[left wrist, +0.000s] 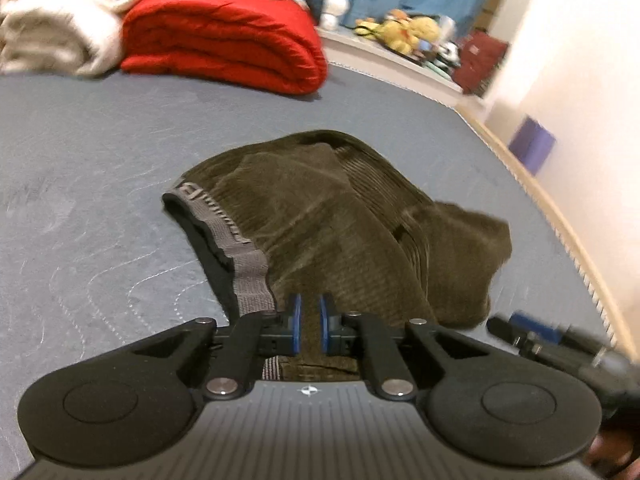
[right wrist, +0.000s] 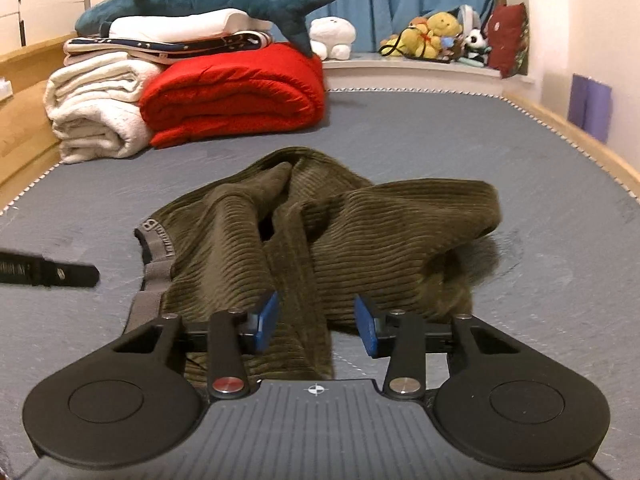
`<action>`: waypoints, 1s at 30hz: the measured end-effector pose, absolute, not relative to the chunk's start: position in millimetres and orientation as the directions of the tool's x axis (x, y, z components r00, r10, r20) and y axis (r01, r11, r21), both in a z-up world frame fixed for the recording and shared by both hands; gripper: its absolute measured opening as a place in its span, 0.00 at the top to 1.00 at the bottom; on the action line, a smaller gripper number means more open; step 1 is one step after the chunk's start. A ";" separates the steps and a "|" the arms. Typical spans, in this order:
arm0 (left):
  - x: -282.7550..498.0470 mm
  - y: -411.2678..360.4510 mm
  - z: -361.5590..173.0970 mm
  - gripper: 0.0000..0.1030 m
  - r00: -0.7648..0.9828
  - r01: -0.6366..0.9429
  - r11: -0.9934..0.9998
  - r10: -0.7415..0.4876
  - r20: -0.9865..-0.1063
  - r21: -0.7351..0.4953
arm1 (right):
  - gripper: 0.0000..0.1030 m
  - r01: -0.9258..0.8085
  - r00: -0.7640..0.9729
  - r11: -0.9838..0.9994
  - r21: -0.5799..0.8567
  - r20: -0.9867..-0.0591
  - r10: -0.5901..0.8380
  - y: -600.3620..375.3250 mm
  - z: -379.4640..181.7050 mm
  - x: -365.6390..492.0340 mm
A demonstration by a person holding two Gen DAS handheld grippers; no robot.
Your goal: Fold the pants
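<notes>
While bunched on mattress, pants in left gripper.

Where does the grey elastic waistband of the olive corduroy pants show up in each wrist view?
Left wrist view: the grey waistband runs diagonally left of centre, ending beside the left gripper, which is closed on the pants.
Right wrist view: the waistband lies at the pants' left edge, left of the open right gripper.
Shared landmark: the folded red blanket at the far end of the bed.

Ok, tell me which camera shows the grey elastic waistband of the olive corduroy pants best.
Left wrist: the grey elastic waistband runs long and close, lettering visible though blurred. Right wrist shows only a short stretch at the pants' left edge.
</notes>
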State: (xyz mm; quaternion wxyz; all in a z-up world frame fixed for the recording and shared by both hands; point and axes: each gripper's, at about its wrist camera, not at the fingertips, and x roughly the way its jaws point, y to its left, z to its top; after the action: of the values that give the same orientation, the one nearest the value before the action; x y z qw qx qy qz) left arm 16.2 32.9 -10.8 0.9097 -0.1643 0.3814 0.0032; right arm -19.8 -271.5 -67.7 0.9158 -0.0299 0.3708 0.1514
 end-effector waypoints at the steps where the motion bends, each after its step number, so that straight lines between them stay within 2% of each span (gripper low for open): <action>1: 18.0 38.2 -7.3 0.90 0.701 -0.144 0.936 -0.132 -0.701 -0.321 | 0.57 -0.302 0.675 0.951 0.066 -0.690 0.262 -270.8 -68.0 -18.1; 4: 24.2 50.4 -0.2 0.89 0.661 -0.172 0.913 -0.171 -0.730 -0.369 | 0.55 -0.307 0.645 0.946 0.105 -0.708 0.287 -268.5 -71.3 -11.9; 6: 28.9 53.8 -2.2 0.77 0.638 -0.151 0.918 -0.192 -0.746 -0.365 | 0.44 -0.327 0.609 0.937 0.122 -0.731 0.308 -262.4 -77.3 -8.7; 8: 31.8 57.1 -13.9 0.65 0.633 -0.152 0.935 -0.158 -0.758 -0.322 | 0.36 -0.334 0.580 0.933 0.132 -0.752 0.314 -257.4 -84.3 -7.0; 9: 32.6 60.2 -23.9 0.60 0.635 -0.162 0.938 -0.140 -0.760 -0.307 | 0.35 -0.336 0.565 0.932 0.134 -0.763 0.314 -255.4 -87.8 -6.1; 11: 36.1 70.1 -59.4 0.58 0.623 -0.183 0.923 -0.157 -0.767 -0.338 | 0.34 -0.334 0.538 0.933 0.134 -0.785 0.306 -252.1 -95.2 -5.0; 13: 50.1 79.6 -94.2 0.58 0.509 -0.307 0.886 -0.155 -0.846 -0.347 | 0.30 -0.329 0.517 0.936 0.125 -0.806 0.289 -249.5 -102.2 -4.0; 14: 54.4 84.7 -103.5 0.56 0.507 -0.320 0.864 -0.190 -0.841 -0.388 | 0.27 -0.334 0.505 0.935 0.117 -0.816 0.282 -247.5 -106.7 -3.7; 16: 67.0 86.6 -115.5 0.48 0.496 -0.306 0.866 -0.208 -0.843 -0.395 | 0.25 -0.347 0.488 0.934 0.088 -0.834 0.259 -244.2 -115.1 -3.7; 18: 75.8 87.5 -119.0 0.33 0.521 -0.297 0.867 -0.204 -0.829 -0.400 | 0.25 -0.363 0.471 0.930 0.067 -0.847 0.245 -240.9 -123.7 -4.4; 20: 84.0 88.1 -124.8 0.27 0.531 -0.287 0.856 -0.232 -0.815 -0.431 | 0.26 -0.376 0.457 0.924 0.067 -0.854 0.248 -240.3 -129.0 -5.4; 22: 91.5 83.6 -129.5 0.26 0.528 -0.279 0.847 -0.259 -0.809 -0.453 | 0.29 -0.394 0.452 0.918 0.053 -0.859 0.243 -236.5 -133.8 -7.5; 25: 99.7 69.9 -135.6 0.26 0.527 -0.264 0.858 -0.255 -0.811 -0.441 | 0.44 -0.416 0.448 0.909 0.025 -0.864 0.229 -231.0 -137.0 -10.0; 27: 103.7 56.3 -135.8 0.25 0.527 -0.226 0.892 -0.225 -0.819 -0.391 | 0.62 -0.437 0.436 0.899 0.037 -0.865 0.247 -227.8 -136.6 -12.3; 28: 103.8 50.0 -136.9 0.25 0.529 -0.206 0.909 -0.207 -0.823 -0.361 | 0.64 -0.448 0.435 0.893 0.037 -0.864 0.254 -225.3 -135.7 -14.2; 29: 102.8 45.1 -136.5 0.26 0.532 -0.188 0.924 -0.189 -0.825 -0.333 | 0.69 -0.460 0.437 0.887 0.031 -0.862 0.256 -222.2 -135.3 -15.1; 30: 101.6 40.0 -136.2 0.32 0.535 -0.168 0.941 -0.164 -0.828 -0.295 | 0.75 -0.472 0.440 0.881 0.024 -0.860 0.260 -219.9 -134.8 -16.6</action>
State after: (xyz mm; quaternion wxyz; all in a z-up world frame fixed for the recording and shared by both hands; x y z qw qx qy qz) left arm 101.6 40.0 -136.2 0.8591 -0.1722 0.4820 0.0010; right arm -16.6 -219.9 -134.8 0.8414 -0.1102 0.4823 0.2174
